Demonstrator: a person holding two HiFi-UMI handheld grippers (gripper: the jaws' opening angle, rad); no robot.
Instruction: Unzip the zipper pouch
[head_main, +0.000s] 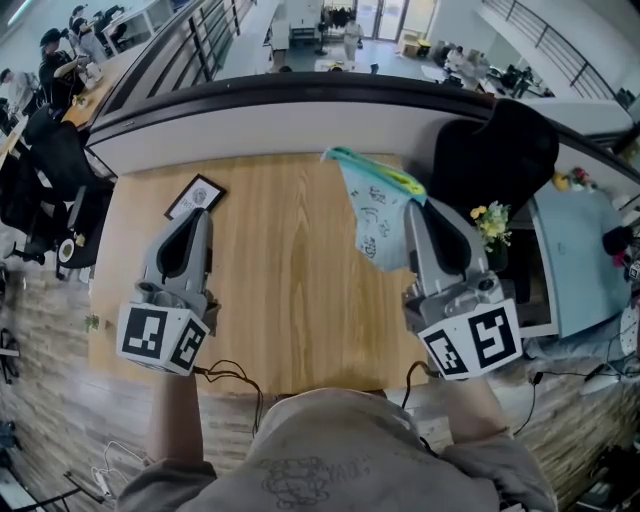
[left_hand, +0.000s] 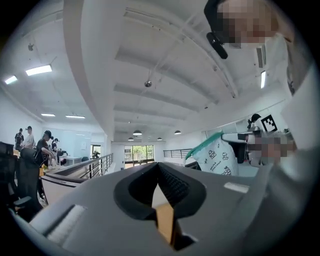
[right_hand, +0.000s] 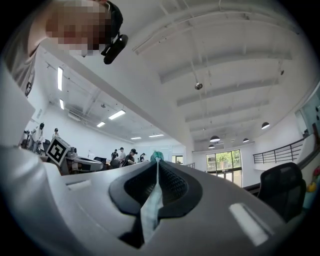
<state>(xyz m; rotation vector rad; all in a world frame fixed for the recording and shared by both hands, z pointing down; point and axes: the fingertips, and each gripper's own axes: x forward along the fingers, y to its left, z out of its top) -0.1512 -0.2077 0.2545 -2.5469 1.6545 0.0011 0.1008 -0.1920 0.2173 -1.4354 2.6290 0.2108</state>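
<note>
White pouch (head_main: 378, 220) hangs pinched in right hand-held gripper (head_main: 417, 208) (above table (head_main: 290, 300)).

The zipper pouch (head_main: 375, 222) is a flat, pale blue-white fabric bag printed with small dark doodles. A teal-green zip edge (head_main: 372, 168) with a touch of yellow runs along its top. It hangs in the air above the wooden tabletop (head_main: 290, 280), tilted, with one side edge pinched flat in the closed jaws of the right hand-held gripper (head_main: 414, 208). Whether the zip is open cannot be told.
</note>
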